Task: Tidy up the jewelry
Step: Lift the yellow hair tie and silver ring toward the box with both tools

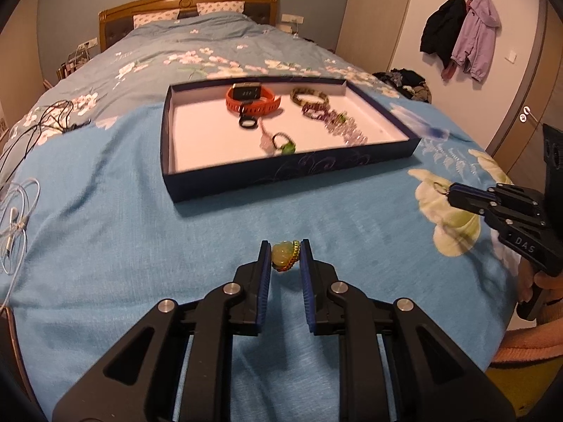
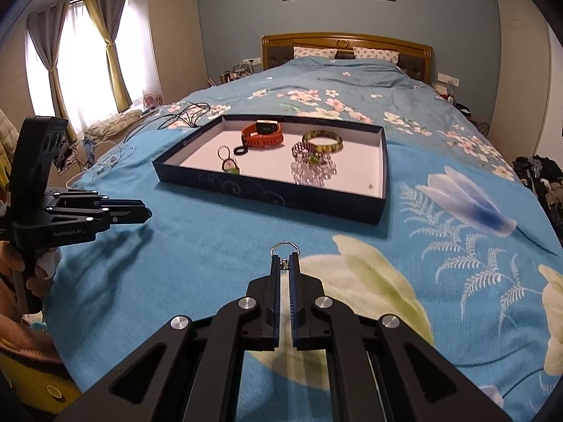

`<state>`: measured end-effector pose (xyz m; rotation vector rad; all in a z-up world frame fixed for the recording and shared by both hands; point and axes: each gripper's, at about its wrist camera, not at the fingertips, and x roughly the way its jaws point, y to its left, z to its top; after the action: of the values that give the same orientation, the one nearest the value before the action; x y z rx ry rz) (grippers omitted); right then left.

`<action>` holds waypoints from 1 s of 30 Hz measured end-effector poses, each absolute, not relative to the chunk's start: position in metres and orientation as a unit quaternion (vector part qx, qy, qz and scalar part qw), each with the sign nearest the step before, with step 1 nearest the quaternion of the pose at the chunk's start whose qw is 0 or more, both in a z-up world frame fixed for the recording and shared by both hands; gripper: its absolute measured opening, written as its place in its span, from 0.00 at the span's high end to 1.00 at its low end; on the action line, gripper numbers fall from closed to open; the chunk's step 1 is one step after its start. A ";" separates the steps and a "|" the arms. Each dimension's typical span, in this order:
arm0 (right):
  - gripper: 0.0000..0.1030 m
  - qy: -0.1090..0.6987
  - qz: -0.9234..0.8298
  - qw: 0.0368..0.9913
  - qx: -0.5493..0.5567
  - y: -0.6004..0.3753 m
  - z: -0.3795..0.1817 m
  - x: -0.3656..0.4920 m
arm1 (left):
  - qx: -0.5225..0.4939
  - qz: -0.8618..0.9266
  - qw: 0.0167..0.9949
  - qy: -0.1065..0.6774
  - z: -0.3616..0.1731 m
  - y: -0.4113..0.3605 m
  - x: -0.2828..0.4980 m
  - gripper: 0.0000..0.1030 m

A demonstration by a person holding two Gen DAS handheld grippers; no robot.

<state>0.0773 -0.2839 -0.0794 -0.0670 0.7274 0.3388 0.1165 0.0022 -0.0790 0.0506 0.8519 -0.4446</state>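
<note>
My left gripper (image 1: 285, 256) is shut on a pale green jade pendant (image 1: 282, 255) with a braided cord, held above the blue bedspread. My right gripper (image 2: 285, 259) is shut on a small silver ring (image 2: 284, 246) that sticks out past the fingertips; it also shows in the left wrist view (image 1: 451, 190). The dark blue box tray (image 1: 225, 183) lies ahead on the bed. It holds an orange watch (image 1: 251, 100), a mottled green bangle (image 1: 309, 96), purple bead bracelets (image 1: 337, 123), a black ring (image 1: 247, 122) and a green-stone ring (image 1: 283, 142).
White cables (image 1: 17, 218) and black cables (image 1: 45, 119) lie on the bed's left side. Clothes hang on wall hooks (image 1: 461, 31) and a door (image 1: 527, 105) is at the right. The headboard (image 2: 346, 44) is far behind the tray.
</note>
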 end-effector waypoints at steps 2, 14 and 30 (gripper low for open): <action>0.97 0.347 0.169 0.922 -0.031 -0.283 -0.075 0.080 | 0.026 -0.216 0.891 0.400 -0.072 0.001 0.116 0.84; 0.97 0.319 0.182 0.930 -0.032 -0.278 -0.058 0.099 | 0.035 -0.223 0.907 0.356 -0.039 -0.009 0.125 0.84; 0.97 0.296 0.182 0.937 -0.040 -0.277 -0.041 0.129 | 0.043 -0.219 0.916 0.333 -0.023 -0.022 0.156 0.84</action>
<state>0.1290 -0.2769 -0.0412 -0.0815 0.6038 0.3722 0.1562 -0.0217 -0.0228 0.0890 0.6849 -0.4499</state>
